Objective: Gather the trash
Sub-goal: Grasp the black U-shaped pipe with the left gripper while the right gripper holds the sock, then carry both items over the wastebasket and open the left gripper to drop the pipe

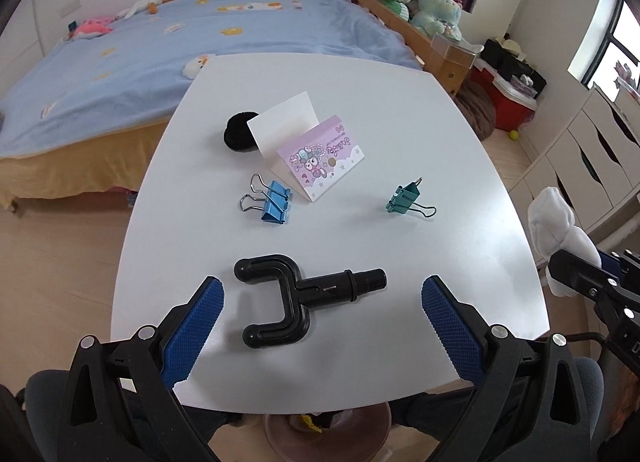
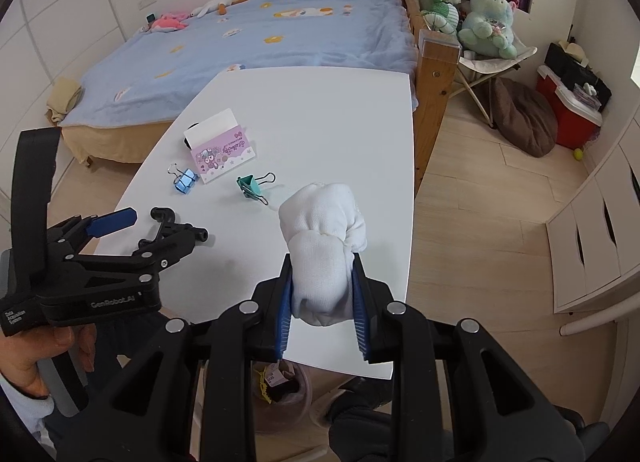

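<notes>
Right gripper (image 2: 322, 302): your jaws are clamped on the white wad (image 2: 324, 250), lifted clear of the table (image 2: 320, 109) so it can travel
Left gripper (image 1: 322, 326): jaws spread wide and empty, with the black Y-shaped fitting (image 1: 296, 298) lying between and just ahead of the tips
Bin (image 2: 280, 394): below the near table edge, under your right gripper; likely the drop spot
Clips (image 1: 270, 201): farther ahead, untouched

The left gripper (image 1: 322, 294) points steeply down, its blue-padded jaws spread wide with nothing pressed between them. The right gripper (image 2: 322, 288), to its right, also tilts down, its jaws clamped on a white cloth wad (image 2: 322, 234).
</notes>
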{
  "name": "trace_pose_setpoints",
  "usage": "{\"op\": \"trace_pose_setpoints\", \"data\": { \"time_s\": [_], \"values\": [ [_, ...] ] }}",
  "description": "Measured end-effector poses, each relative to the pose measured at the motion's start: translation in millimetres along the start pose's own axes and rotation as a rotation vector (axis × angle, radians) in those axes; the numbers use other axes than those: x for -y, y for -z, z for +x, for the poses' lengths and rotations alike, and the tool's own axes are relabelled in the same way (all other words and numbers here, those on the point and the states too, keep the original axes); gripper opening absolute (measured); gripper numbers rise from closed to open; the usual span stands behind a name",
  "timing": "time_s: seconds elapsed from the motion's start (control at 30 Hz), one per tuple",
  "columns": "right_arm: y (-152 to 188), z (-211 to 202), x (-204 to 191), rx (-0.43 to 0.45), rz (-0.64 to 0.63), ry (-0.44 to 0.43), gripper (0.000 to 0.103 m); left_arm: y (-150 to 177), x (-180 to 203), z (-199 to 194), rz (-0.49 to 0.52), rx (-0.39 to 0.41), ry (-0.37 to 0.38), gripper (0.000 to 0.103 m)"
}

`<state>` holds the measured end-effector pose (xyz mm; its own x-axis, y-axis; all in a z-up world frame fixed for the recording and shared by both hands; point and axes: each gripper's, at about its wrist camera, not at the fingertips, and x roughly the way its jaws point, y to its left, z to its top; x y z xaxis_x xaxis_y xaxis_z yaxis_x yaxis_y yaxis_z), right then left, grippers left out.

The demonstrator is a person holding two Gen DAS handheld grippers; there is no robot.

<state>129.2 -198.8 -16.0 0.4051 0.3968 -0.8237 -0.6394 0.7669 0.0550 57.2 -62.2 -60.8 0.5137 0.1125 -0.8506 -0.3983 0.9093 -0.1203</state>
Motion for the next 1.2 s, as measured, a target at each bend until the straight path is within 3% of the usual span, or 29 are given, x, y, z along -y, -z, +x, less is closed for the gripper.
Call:
{"op": "trace_pose_setpoints", "data": {
  "time_s": [0.17, 0.37, 0.5, 0.57, 0.7, 0.77, 1.2],
  "values": [
    [0.3, -0.1, 0.8, 0.001, 0.0, -0.003, 0.026, 2.5, -0.1, 9.9, -0.033, -0.003, -0.065, 0.095],
    [0.6, 0.4, 0.1, -0.001, -0.001, -0.005, 0.026, 6.3, 1.7, 15.7, -0.033, 0.004, -0.09, 0.095],
    [0.2, 0.7, -0.9, -0.001, -0.005, -0.007, 0.026, 7.2, 0.2, 12.2, -0.013, 0.022, -0.101, 0.08],
    [-0.2, 1.1, -1.2, -0.001, -0.006, -0.007, 0.026, 5.9, -0.9, 10.7, -0.003, 0.028, -0.095, 0.073],
    [0.4, 1.5, -2.4, -0.002, -0.012, -0.009, 0.026, 6.1, -3.9, 9.8, 0.02, 0.036, -0.064, 0.072],
    [1.0, 2.1, -4.8, -0.001, -0.019, -0.01, 0.026, 6.8, -2.5, 7.5, 0.061, 0.046, -0.059, 0.059],
    [2.4, -0.1, -17.3, 0.011, -0.047, -0.026, 0.026, 9.0, -13.2, -5.8, 0.16, 0.073, 0.06, 0.058]
  ]
}}
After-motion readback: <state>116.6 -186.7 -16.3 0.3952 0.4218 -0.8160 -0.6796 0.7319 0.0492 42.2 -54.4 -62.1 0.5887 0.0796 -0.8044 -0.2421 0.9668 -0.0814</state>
